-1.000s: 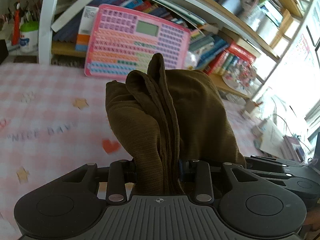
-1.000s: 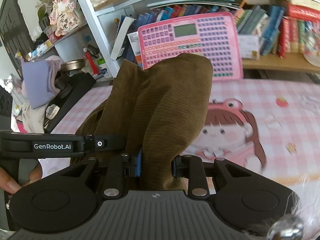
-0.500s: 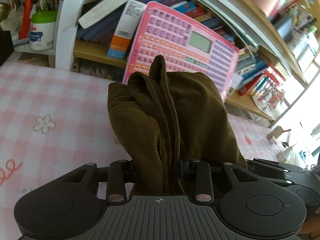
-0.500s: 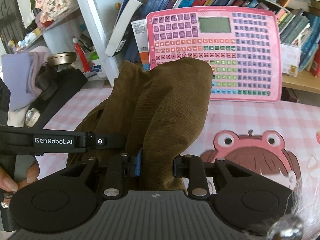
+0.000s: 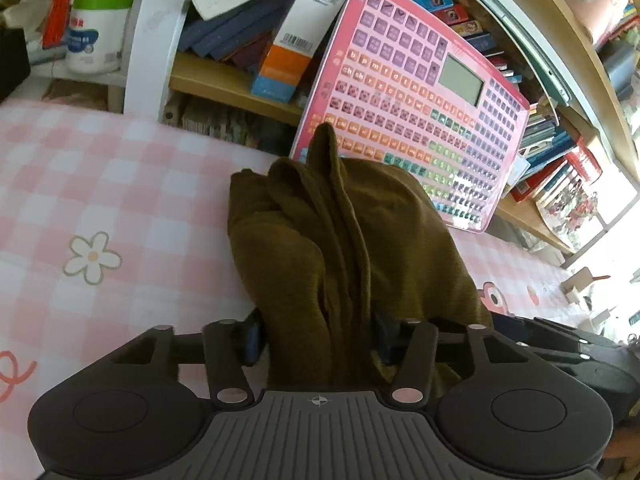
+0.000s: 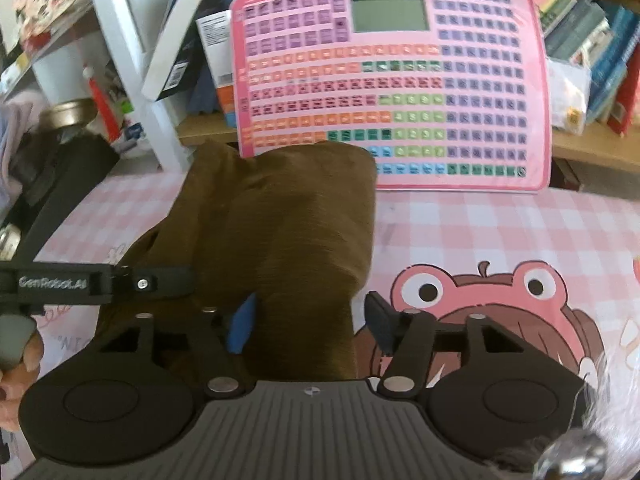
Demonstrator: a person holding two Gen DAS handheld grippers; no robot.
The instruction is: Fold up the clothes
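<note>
Olive-brown garment (image 5: 344,248) bunched upright between both sets of tongs, draped over the pink checked tablecloth (image 5: 120,200). Left gripper (image 5: 318,336): jaws just opened wider, standing apart, folds of cloth still rising out of the gap; left pad just clear of the fabric, right pad partly buried in it, so no firm clamp visible. Right gripper (image 6: 310,320): jaws likewise just spread, blue pad (image 6: 242,322) just beside the left edge of the cloth, dark pad on the right plainly apart from it with tablecloth showing in between; garment (image 6: 288,232) standing loose in the gap, not pinched. Top of the bundle slumped forward, reaching toward the pink keyboard toy (image 6: 392,80) leaning against the bookshelf (image 5: 224,88) behind. In the right wrist view, left tong body with white lettering (image 6: 60,284) at the left edge, touching the garment's side, fingers of a hand (image 6: 18,364) wrapped around its grip. Cartoon frog-hat print (image 6: 480,304) on the tablecloth just right of the cloth
</note>
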